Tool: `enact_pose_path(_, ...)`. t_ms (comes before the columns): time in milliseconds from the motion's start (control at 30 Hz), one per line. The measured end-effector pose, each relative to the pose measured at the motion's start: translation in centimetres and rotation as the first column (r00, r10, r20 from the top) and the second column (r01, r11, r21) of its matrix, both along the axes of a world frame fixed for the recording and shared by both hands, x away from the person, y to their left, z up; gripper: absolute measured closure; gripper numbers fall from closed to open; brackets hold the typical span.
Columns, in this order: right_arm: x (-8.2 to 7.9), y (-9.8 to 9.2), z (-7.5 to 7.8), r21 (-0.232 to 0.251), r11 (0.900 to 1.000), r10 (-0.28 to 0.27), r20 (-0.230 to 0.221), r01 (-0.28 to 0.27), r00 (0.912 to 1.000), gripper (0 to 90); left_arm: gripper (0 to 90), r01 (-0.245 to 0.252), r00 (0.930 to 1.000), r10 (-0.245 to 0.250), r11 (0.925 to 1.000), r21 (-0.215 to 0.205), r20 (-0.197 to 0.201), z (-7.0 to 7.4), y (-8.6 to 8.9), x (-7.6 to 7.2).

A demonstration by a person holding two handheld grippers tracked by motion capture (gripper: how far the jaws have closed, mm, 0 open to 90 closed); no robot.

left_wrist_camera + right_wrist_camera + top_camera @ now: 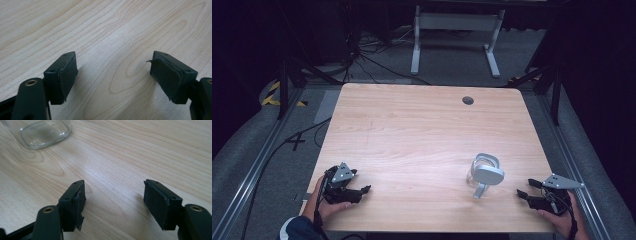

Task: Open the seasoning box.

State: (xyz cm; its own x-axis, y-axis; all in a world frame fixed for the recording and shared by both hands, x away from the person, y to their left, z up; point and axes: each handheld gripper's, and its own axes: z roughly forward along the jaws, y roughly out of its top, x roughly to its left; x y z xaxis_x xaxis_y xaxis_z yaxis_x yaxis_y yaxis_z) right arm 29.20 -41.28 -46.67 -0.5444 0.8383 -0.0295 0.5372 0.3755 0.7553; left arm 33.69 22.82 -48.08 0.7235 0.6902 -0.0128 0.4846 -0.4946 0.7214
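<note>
L gripper (363, 190) sits at the wooden table's (412, 130) near-left edge, jaws wide apart, nothing between. 1 glass jar (482, 172) w/ grey clip lid (488, 174) swung open stands right of centre; contents can't tell. R gripper (521, 193) near-right, jaws spread, empty. R gripper view adds the jar's clear base (42, 131) at top left. 2 grippers, 1 jar.

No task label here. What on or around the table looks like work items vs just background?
Likely in play:
- glass jar with its grey lid, near the right hand-held gripper
- left hand-held gripper, jaws open, nothing between them

Background:
- round cable hole in the table
- white desk frame behind
- floor cables
</note>
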Motion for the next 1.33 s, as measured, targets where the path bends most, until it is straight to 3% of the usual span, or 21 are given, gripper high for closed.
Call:
enact_pose_path(367,0.0,0.04,-0.03,0.0,1.0,0.001,0.001,-0.001,1.0,31.3,21.8,-0.007,1.0,0.007,1.0,0.002,-0.001,0.01,-0.03,-0.02)
enact_pose_path(433,0.01,0.09,-0.03,0.005,1.0,-0.002,0.001,0.002,1.0,30.9,21.8,0.0,0.9999,0.0,0.9998,0.019,0.014,0.07,0.06,0.08)
enact_pose_path(467,0.03,0.09,-0.04,0.005,1.0,-0.002,0.001,0.002,1.0,30.8,21.8,-0.008,1.0,0.008,1.0,0.003,0.003,0.01,-0.03,0.0)
enact_pose_path(667,0.04,0.08,-0.05,-0.001,1.0,0.0,0.002,0.0,1.0,30.7,21.6,-0.006,0.9999,0.006,0.9999,0.014,0.009,0.05,0.01,0.04)
enact_pose_path(733,0.04,0.08,-0.05,-0.001,1.0,-0.001,0.002,0.001,1.0,30.6,21.1,-0.023,0.9997,0.024,0.9997,-0.008,0.007,-0.1,-0.19,-0.03)
enact_pose_path(1333,0.05,0.08,-0.05,0.0,1.0,0.0,0.002,0.0,1.0,30.6,20.7,-0.031,0.9995,0.032,0.9995,-0.008,0.007,-0.1,-0.24,-0.04)
